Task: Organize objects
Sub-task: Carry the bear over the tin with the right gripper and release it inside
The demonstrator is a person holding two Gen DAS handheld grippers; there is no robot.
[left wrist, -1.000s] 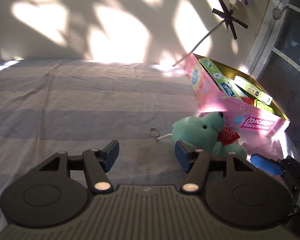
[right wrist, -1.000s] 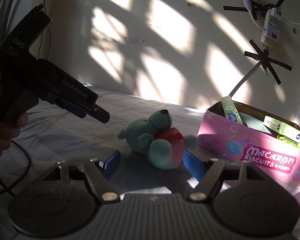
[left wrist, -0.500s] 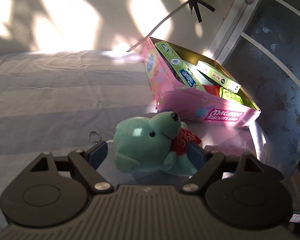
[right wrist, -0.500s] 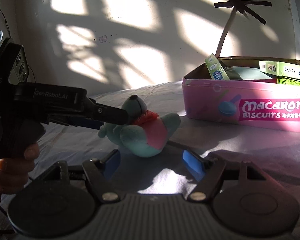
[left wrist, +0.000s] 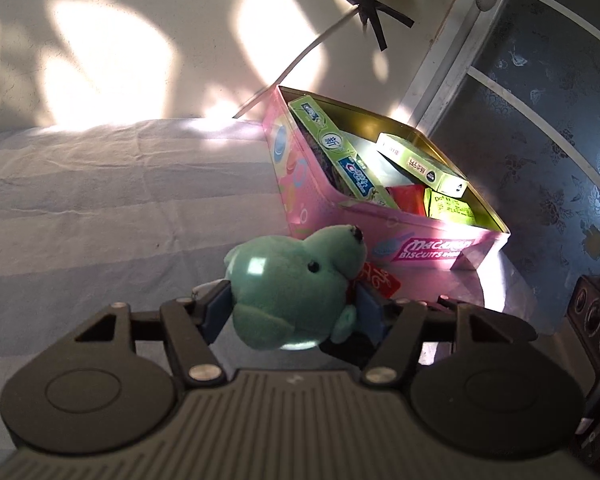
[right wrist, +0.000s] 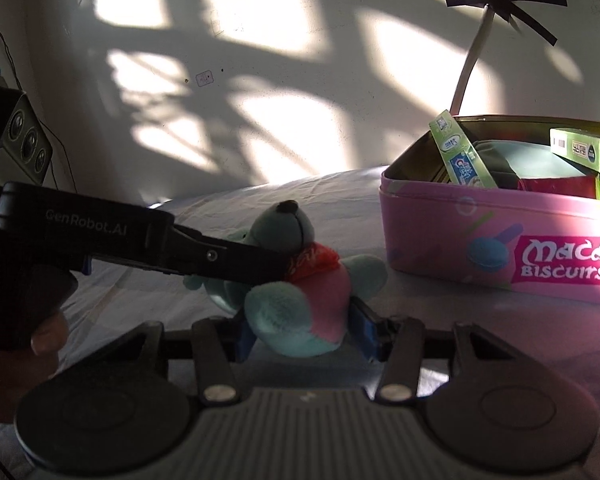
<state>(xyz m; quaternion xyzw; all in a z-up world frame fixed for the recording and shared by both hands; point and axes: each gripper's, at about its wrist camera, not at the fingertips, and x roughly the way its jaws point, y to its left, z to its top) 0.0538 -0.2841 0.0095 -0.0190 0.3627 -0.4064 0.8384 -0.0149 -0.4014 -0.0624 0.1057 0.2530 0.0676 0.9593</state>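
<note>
Plush bear point(left wrist: 296, 284): teal, soft, light, compressible; lies on striped bed point(left wrist: 100, 208) just beside pink tin point(left wrist: 420, 240). Left gripper point(left wrist: 294, 312) jaws clamp its head; right gripper point(right wrist: 304, 328) jaws press its body. Likely best held across the torso, firmly, as pile squashes.

one plush bear point(left wrist: 296, 284), one pink tin point(left wrist: 380, 224), two grippers point(left wrist: 294, 314)

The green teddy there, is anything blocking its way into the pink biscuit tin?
Nothing visible stands between the green teddy and the pink tin; only bare striped cloth separates them. The tin is open but already crowded with a toothpaste box and other packets. Both tongs, left and right, flank the teddy.
</note>
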